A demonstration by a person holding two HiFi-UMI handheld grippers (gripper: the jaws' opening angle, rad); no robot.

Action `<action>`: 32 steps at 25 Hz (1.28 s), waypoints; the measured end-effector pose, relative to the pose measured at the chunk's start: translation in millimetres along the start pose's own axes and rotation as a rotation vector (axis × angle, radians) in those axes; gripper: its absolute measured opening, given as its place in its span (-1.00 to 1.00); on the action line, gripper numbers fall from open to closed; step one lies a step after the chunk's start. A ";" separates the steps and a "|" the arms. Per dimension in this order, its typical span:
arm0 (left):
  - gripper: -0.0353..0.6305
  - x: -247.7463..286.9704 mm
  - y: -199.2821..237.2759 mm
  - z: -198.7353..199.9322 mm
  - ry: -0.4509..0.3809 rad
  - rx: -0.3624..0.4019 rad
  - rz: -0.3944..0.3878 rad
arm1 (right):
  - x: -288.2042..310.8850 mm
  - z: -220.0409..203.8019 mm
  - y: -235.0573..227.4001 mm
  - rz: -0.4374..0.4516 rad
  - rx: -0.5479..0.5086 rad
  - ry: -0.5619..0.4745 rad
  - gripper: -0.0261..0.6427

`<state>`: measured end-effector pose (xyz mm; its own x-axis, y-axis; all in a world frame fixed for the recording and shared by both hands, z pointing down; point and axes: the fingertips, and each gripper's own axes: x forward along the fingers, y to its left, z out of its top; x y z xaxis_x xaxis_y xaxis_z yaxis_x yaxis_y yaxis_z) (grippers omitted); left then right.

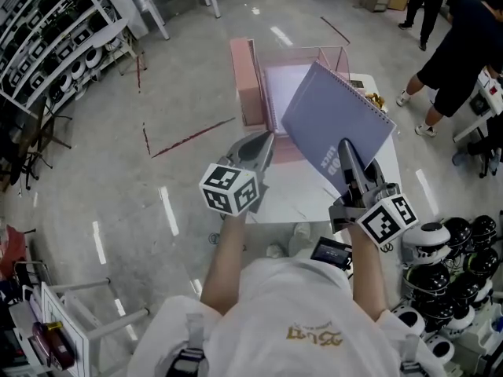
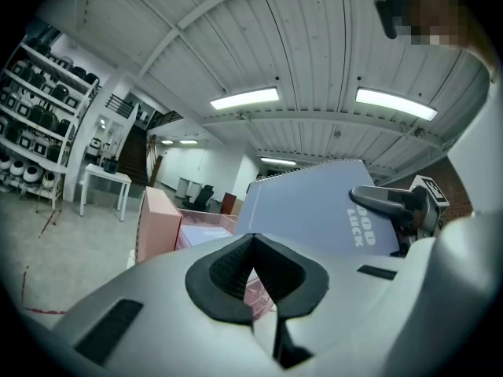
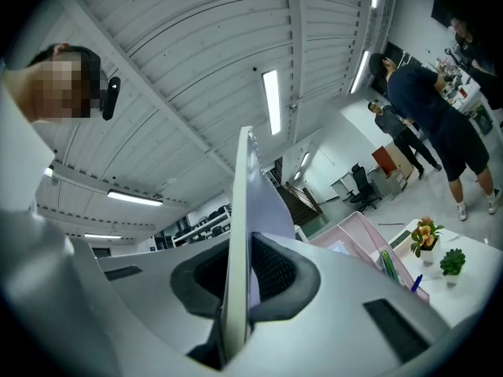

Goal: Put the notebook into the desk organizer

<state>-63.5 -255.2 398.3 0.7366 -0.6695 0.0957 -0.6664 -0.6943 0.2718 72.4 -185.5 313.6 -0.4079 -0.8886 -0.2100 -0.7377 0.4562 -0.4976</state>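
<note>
A lavender spiral-bound notebook hangs tilted in the air above the white table, its spiral edge up and to the right. My right gripper is shut on its lower edge. In the right gripper view the notebook stands edge-on between the jaws of the right gripper. The pink desk organizer stands on the table just beyond the notebook, with a white sheet lying in it. My left gripper hovers to the left of the notebook, shut and empty, its tips near the organizer's front. The left gripper view shows the notebook beyond the left gripper.
The white table carries small potted plants beside the organizer. People stand at the upper right. Helmets are piled at the lower right. Shelving lines the left side.
</note>
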 end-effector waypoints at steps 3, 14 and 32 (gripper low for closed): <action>-0.85 15.1 8.1 1.9 0.002 0.001 0.014 | 13.2 1.1 -13.3 0.011 0.012 0.003 -0.79; -0.85 52.7 45.7 10.9 0.022 0.011 0.059 | 71.8 -6.4 -44.4 0.056 0.047 0.045 -0.79; -0.85 77.6 76.2 9.0 0.044 0.007 0.104 | 116.1 -20.4 -77.1 0.068 0.102 0.078 -0.79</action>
<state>-58.2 -362.4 417.8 0.6677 -0.7260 0.1647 -0.7401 -0.6235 0.2519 71.0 -322.8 344.8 -0.4988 -0.8475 -0.1817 -0.6501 0.5045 -0.5683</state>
